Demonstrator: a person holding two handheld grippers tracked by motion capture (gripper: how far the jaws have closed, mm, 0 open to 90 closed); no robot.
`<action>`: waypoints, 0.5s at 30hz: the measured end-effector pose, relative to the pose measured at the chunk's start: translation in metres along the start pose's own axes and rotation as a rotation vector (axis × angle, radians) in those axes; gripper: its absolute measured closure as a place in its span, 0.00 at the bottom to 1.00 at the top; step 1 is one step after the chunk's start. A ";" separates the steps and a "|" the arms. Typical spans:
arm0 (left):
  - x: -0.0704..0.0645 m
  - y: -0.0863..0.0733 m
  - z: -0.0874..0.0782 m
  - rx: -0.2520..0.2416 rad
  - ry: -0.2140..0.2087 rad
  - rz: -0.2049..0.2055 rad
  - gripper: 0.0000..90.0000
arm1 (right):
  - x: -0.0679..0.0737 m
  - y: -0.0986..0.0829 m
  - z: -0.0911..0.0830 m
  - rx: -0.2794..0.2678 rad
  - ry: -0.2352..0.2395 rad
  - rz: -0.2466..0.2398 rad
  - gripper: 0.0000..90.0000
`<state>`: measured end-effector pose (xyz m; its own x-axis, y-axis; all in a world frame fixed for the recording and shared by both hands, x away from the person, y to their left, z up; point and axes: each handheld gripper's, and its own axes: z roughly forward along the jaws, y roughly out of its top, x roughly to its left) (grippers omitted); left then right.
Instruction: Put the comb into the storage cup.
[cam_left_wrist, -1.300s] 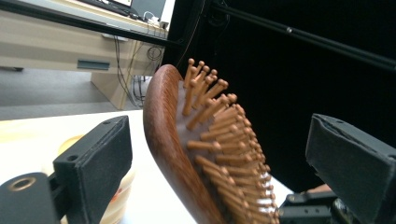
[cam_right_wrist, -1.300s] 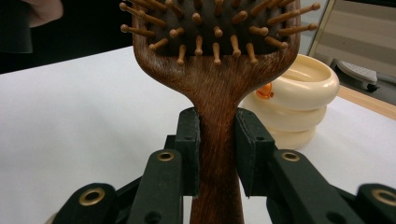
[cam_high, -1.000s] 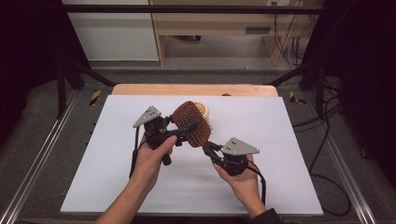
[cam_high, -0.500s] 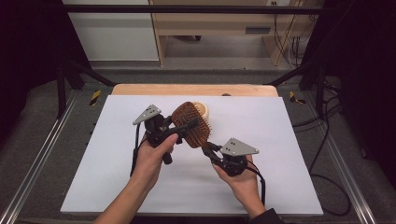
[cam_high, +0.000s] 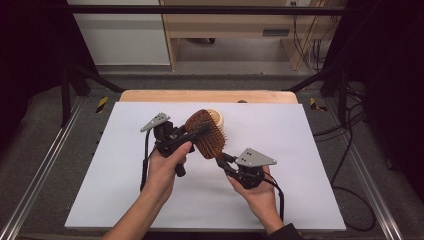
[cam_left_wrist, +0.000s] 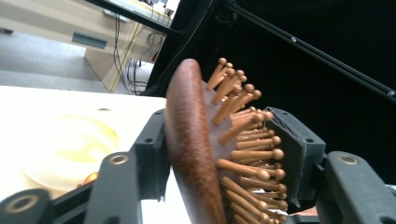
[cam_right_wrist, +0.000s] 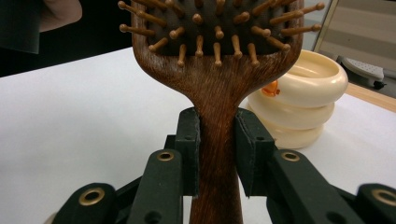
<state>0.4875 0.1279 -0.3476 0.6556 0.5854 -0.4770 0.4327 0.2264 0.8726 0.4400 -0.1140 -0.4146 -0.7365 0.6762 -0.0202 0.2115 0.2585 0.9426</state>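
A brown wooden hairbrush (cam_high: 206, 134) with wooden pins is held above the white table between both grippers. My left gripper (cam_high: 196, 131) is shut on the brush head (cam_left_wrist: 196, 144), one jaw on its smooth back and the other against the pins. My right gripper (cam_high: 222, 161) is shut on the brush handle (cam_right_wrist: 217, 154), just below the head. Behind the brush a cream ribbed bowl (cam_right_wrist: 299, 95) stands on the table, with something small and orange at its side.
The white sheet (cam_high: 300, 150) covers a wooden tabletop (cam_high: 210, 96). Black frame bars and cables run along the left and right sides. A pale cabinet (cam_high: 225, 30) stands beyond the table's far edge.
Both grippers and the brush have stayed almost still; the brush has tilted only slightly.
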 end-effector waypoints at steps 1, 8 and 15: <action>-0.001 0.000 0.000 0.000 0.002 0.006 0.51 | 0.000 0.000 0.000 0.000 0.002 0.002 0.81; -0.004 -0.001 -0.001 0.003 0.010 0.003 0.56 | 0.000 -0.003 0.003 0.005 0.014 0.014 0.81; -0.005 0.000 -0.002 0.007 -0.003 -0.007 0.57 | 0.001 -0.004 0.004 0.005 0.032 0.029 0.81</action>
<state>0.4829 0.1260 -0.3449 0.6544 0.5813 -0.4835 0.4416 0.2253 0.8685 0.4414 -0.1118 -0.4197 -0.7500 0.6612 0.0180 0.2362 0.2423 0.9410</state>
